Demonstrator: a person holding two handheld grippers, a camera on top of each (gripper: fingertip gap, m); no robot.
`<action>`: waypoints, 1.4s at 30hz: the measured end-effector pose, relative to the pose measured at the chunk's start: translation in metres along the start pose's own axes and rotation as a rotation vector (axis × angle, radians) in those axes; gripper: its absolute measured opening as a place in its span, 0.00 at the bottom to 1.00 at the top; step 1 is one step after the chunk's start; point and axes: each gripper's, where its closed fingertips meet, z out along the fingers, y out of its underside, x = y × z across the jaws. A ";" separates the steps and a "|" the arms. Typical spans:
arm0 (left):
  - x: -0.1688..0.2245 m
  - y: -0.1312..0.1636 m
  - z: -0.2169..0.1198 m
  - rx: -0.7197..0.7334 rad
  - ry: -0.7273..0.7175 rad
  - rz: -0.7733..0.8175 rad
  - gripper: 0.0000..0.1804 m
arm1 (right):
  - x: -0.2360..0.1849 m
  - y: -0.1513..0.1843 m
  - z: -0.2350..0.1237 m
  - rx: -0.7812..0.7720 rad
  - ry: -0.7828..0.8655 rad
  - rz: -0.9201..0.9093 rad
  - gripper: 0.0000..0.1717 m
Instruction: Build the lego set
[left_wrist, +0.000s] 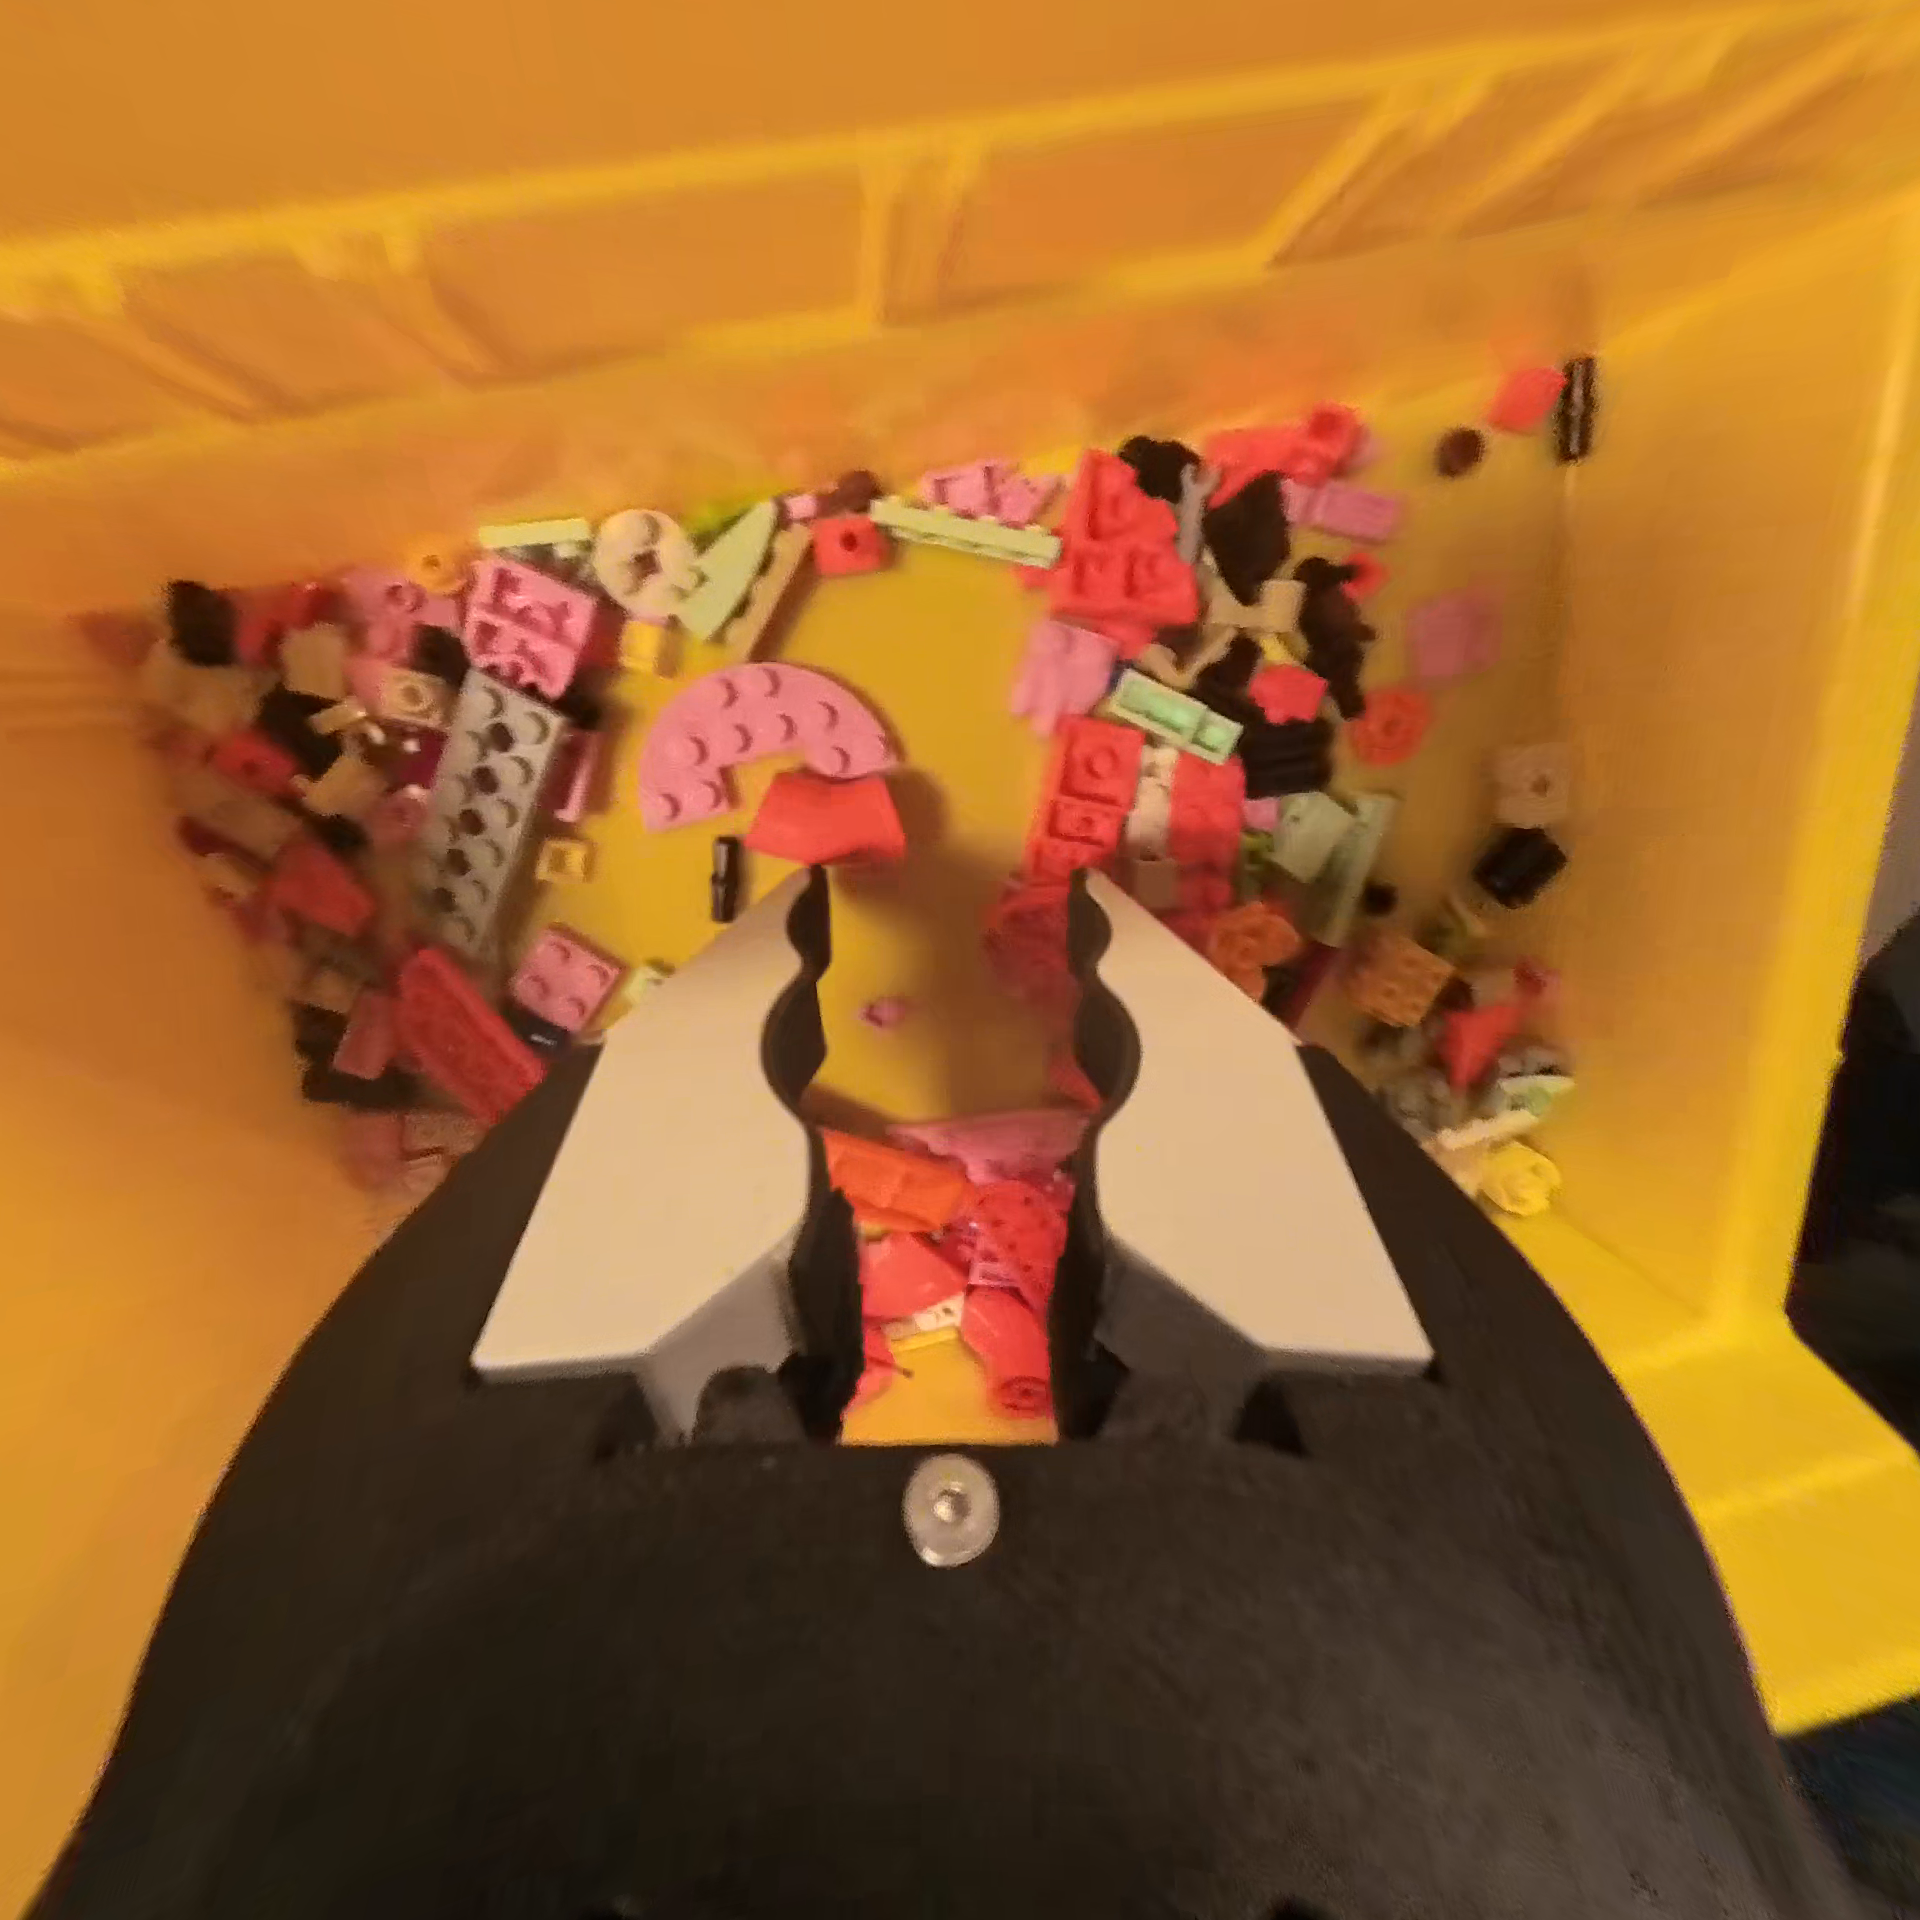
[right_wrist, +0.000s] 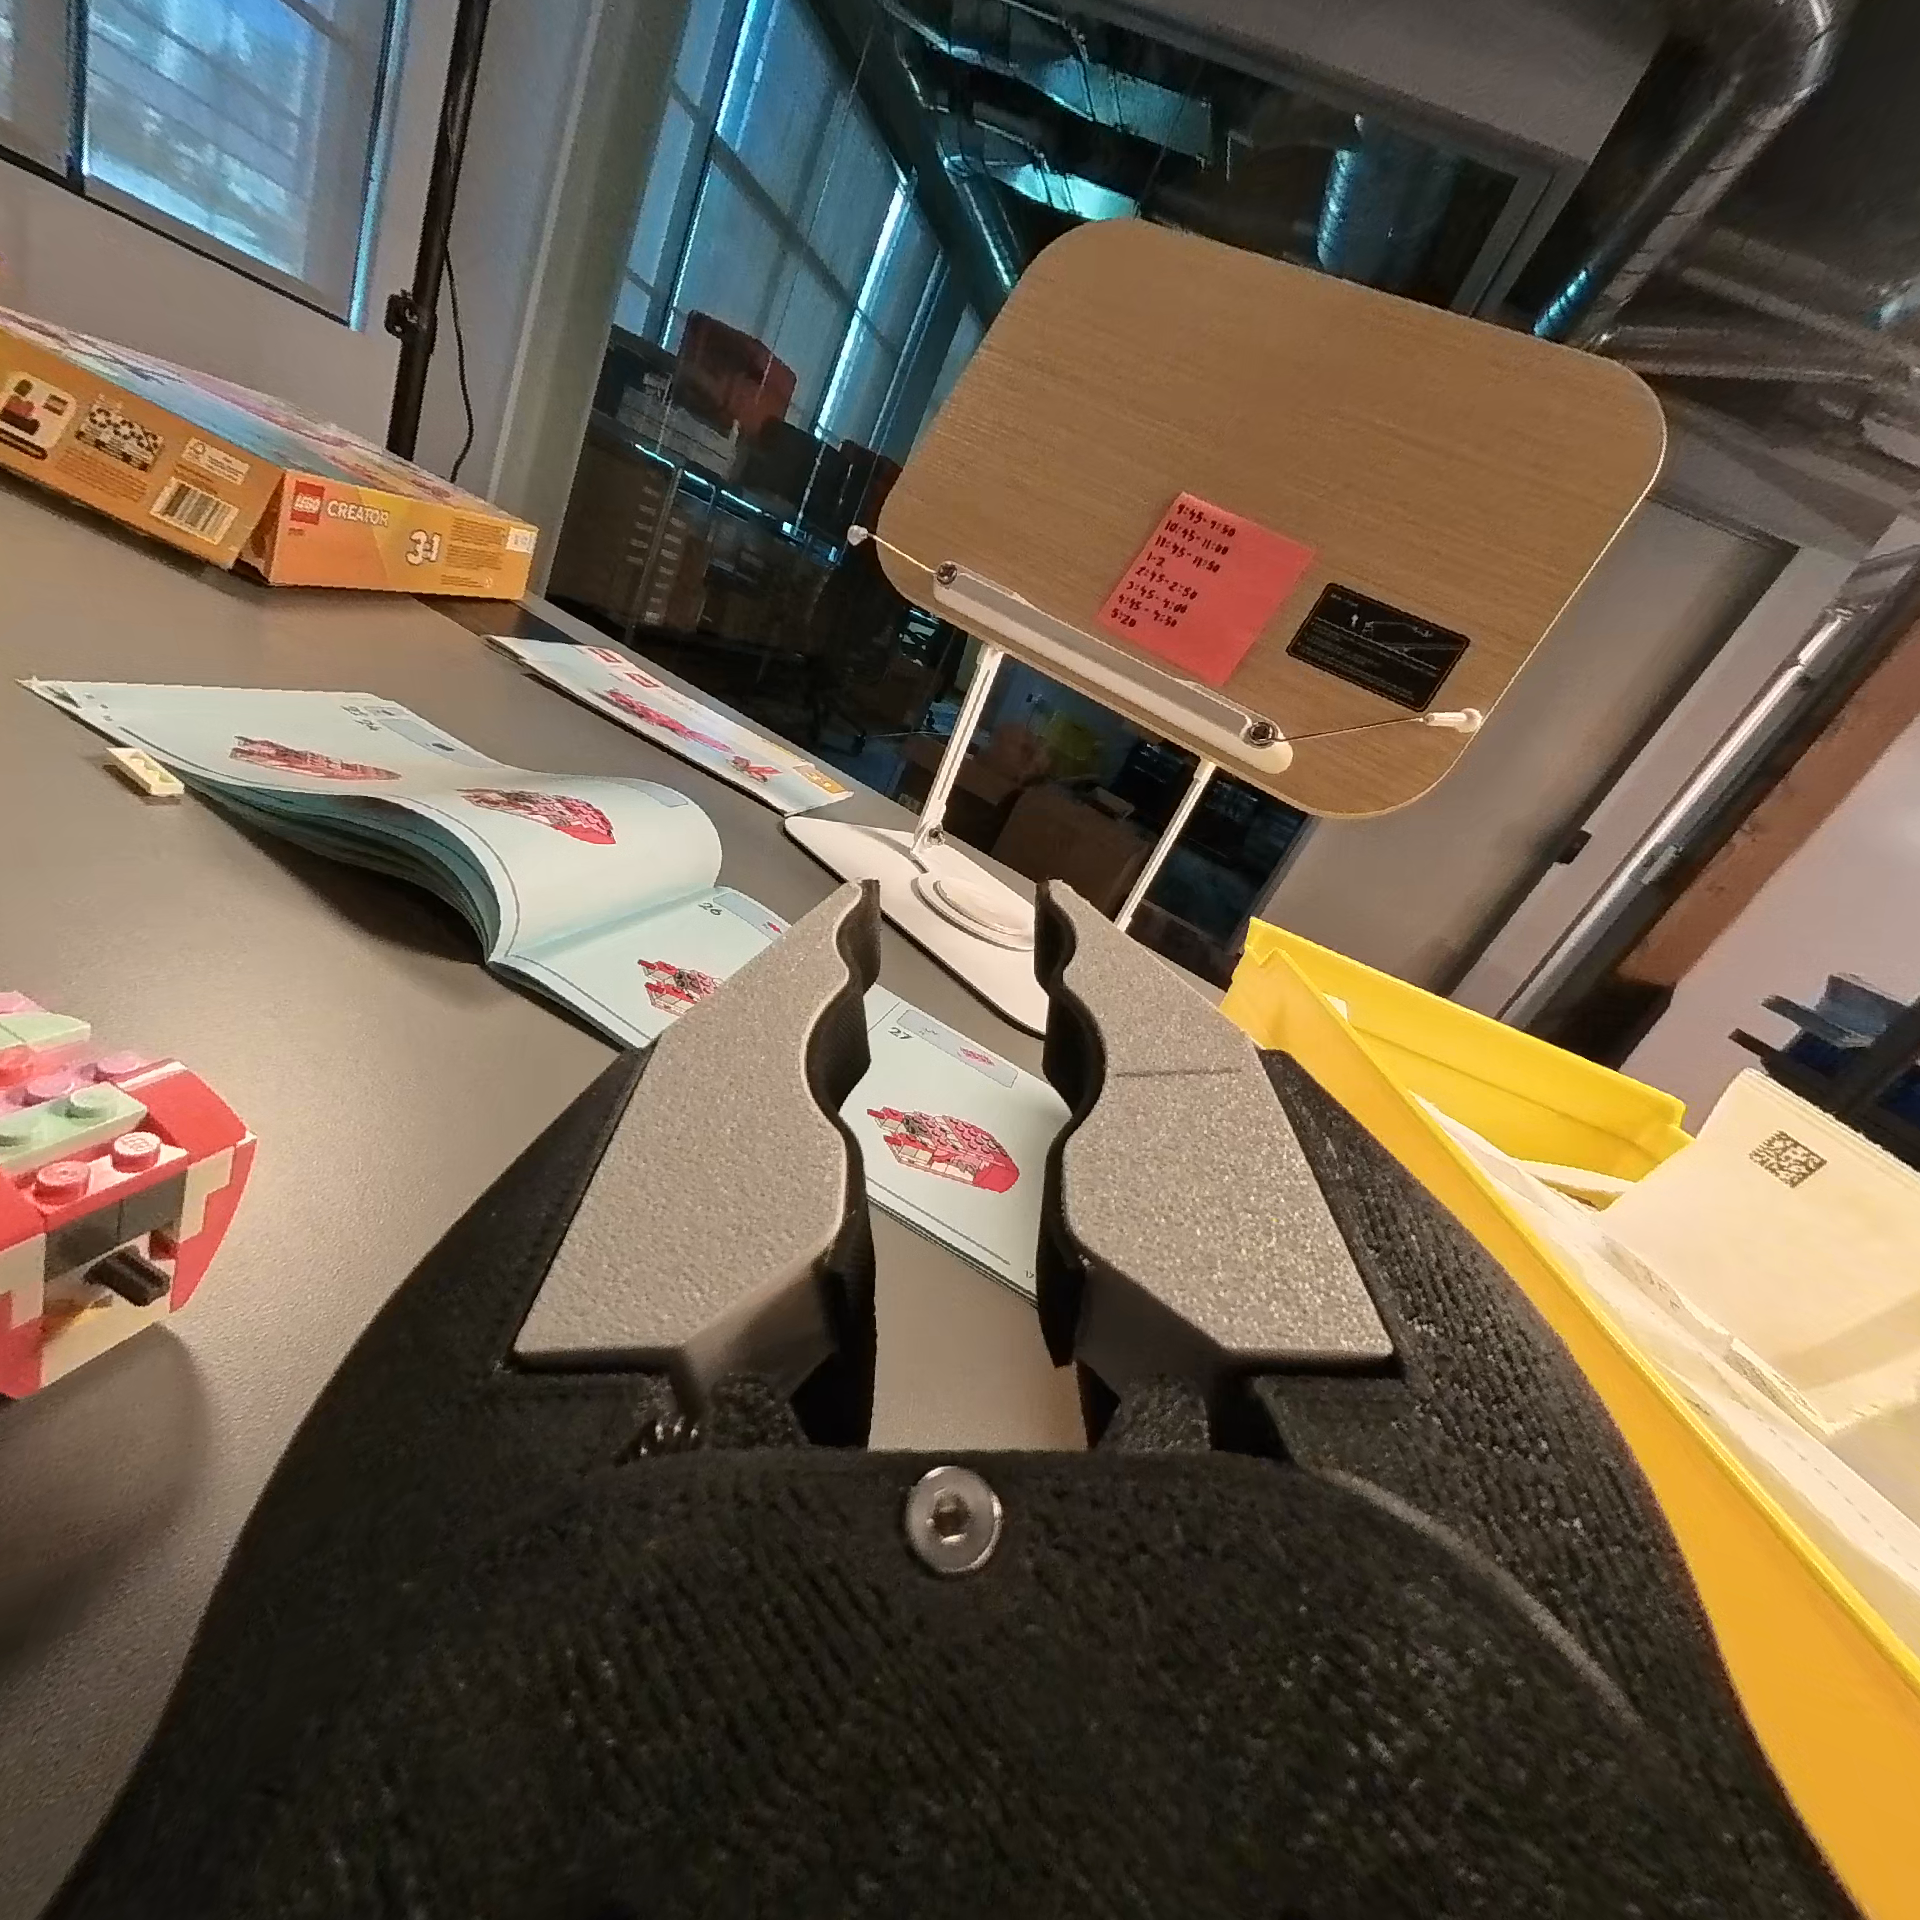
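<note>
Left wrist view: the left gripper hangs with jaws apart and empty inside a yellow plastic bin, nearest a smooth red sloped brick that touches a studded pink curved plate.

Right wrist view: the right gripper is part-open and bare, over an open instruction booklet on the matte bench, near a red brick model.

left gripper and right gripper both agape, empty.
</note>
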 end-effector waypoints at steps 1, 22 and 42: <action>0.004 0.001 0.001 -0.011 0.020 0.001 0.26 | 0.000 0.000 0.000 0.000 0.000 0.000 0.16; -0.065 0.020 -0.043 0.016 -0.535 -0.190 0.17 | -0.002 -0.001 0.000 0.005 -0.008 0.002 0.16; -0.044 -0.007 -0.075 0.274 -0.784 -0.205 0.07 | 0.018 -0.001 -0.006 0.019 0.078 0.037 0.14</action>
